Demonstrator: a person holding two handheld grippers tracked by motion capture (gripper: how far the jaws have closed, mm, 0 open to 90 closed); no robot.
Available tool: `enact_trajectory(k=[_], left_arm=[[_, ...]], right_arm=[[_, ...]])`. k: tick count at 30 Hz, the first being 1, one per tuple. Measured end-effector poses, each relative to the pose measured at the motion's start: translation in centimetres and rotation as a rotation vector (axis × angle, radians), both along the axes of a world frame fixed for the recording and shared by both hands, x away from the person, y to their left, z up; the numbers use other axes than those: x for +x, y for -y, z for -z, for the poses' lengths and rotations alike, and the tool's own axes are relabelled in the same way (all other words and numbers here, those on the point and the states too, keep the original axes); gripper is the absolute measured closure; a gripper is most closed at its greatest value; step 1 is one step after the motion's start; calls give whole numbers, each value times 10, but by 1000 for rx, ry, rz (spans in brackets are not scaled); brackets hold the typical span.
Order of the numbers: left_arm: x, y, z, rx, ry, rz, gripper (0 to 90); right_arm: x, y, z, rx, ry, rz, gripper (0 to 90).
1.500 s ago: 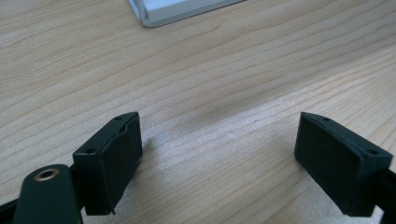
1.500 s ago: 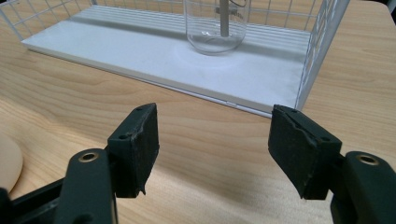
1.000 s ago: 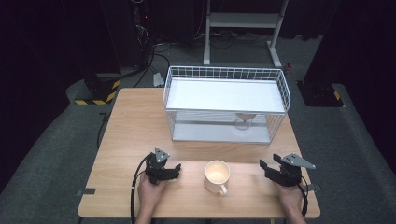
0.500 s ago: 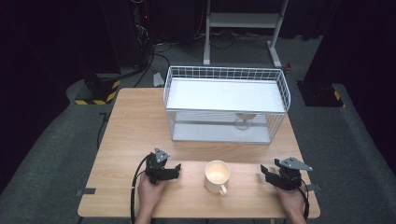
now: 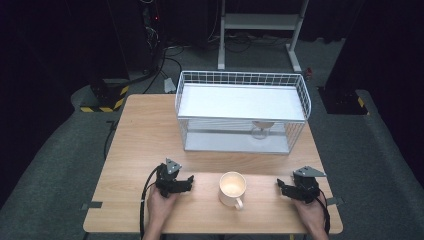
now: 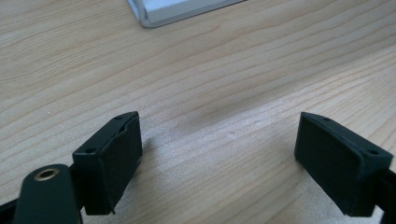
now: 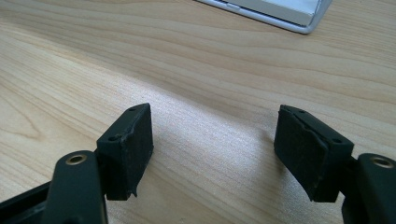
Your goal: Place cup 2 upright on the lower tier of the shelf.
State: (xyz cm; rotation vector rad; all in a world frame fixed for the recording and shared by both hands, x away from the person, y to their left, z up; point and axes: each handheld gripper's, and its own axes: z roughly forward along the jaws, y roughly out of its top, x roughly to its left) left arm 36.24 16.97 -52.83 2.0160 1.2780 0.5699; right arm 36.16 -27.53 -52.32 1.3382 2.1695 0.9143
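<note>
A cream mug [image 5: 232,188] stands upright near the front edge of the wooden table [image 5: 145,130], its handle toward the person. My left gripper [image 5: 189,181] rests on the table to the mug's left, jaws open and pointing at it. In the left gripper view that gripper [image 6: 219,163] has only bare wood between its pads. My right gripper [image 5: 281,187] lies right of the mug, aimed left. Its jaws have just been opening, and the right gripper [image 7: 215,154] holds nothing.
A white wire basket [image 5: 242,80] with a white shelf stands at the back middle of the table. A small glass-like object [image 5: 262,129] sits under the shelf. The basket's base corner [image 6: 187,9] [image 7: 280,11] lies ahead of each gripper. Dark floor and cables surround the table.
The right hand with its gripper has slid slightly toward the near edge of the table. The left gripper and the mug have stayed where they were.
</note>
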Motion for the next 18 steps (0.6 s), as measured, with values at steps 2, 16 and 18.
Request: enact_trajectory(k=[2, 16, 18], left_arm=[[-1, 0, 0, 0, -4, -10, 149], [-15, 7, -10, -22, 12, 36, 131], [-18, 9, -13, -48, 16, 59, 118]], right_arm=[[2, -1, 0, 3, -5, -1, 258], [5, -2, 0, 0, -6, -5, 245], [5, -2, 0, 0, -6, -5, 245]])
